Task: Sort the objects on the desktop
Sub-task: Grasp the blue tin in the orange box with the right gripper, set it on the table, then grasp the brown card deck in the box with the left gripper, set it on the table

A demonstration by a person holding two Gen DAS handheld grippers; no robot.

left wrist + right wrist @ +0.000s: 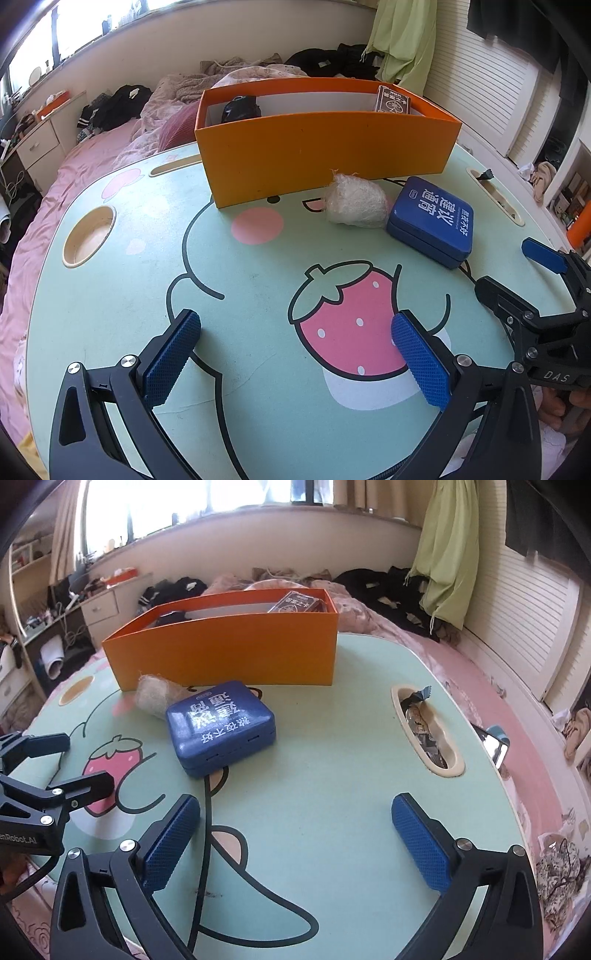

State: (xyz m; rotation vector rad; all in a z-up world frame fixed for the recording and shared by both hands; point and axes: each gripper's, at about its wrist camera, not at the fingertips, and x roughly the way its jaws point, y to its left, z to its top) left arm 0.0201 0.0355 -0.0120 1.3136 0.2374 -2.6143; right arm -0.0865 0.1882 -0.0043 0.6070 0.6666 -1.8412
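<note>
- Left tool (295, 354) hovers low over the desk (110, 332), pads spread wide, nothing between them; it sits above the strawberry print.
- Right tool (295, 834) likewise spread wide and empty, over bare desk near the front edge.
- Still to sort: blue tin (221, 728) and plastic-wrapped bundle (356, 201), both on the desk just in front of the orange box (325, 147); tin and bundle look to be touching.
- Orange box already holds a black item (241, 108) at its left end and a dark packet (393, 99) at its right end.
- Likely step: right tool goes for the tin, which lies straight ahead of it.
- To do it well: approach low, pads either side of the tin's shorter span, close on the side walls below the lid seam so the lid doesn't pop.
- Risk: the tin's hard sides may slip; the bundle could get nudged toward the box wall.
- Bundle looks soft, so the left tool should pinch it mid-body, gently.
- Lift clear of the box's front wall before lowering inside.
</note>
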